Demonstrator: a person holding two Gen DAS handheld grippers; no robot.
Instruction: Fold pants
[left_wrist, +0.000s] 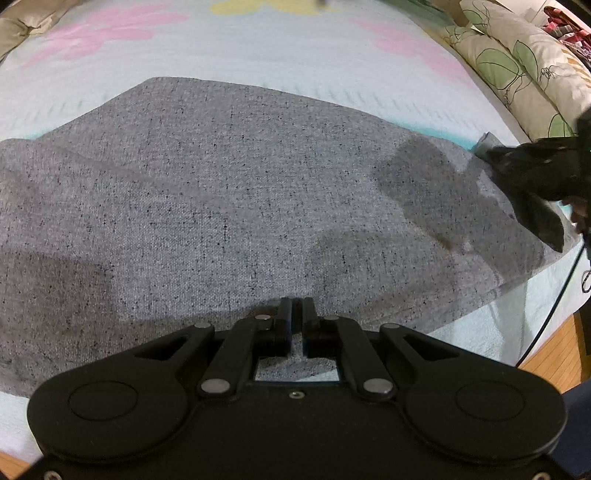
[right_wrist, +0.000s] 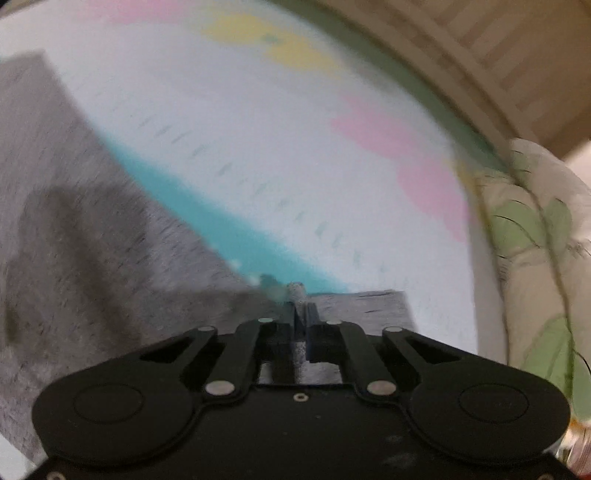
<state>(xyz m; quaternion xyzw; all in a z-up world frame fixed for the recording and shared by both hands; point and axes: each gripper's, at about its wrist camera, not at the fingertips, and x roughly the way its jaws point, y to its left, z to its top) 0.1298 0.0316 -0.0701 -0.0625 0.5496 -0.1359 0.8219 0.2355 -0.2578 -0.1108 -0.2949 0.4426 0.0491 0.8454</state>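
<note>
Bedspread, grey pants apparently pinched in both tongs

no readable text, labels, brands or numbers, either view

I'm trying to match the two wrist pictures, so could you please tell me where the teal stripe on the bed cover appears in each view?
Left wrist view: the teal stripe shows only as a thin sliver along the far edge of the grey pants, right of centre.
Right wrist view: the teal stripe runs as a broad diagonal band from centre left down to the right claw.
Shared landmark: the leaf-print pillow, at the right edge in both.
</note>
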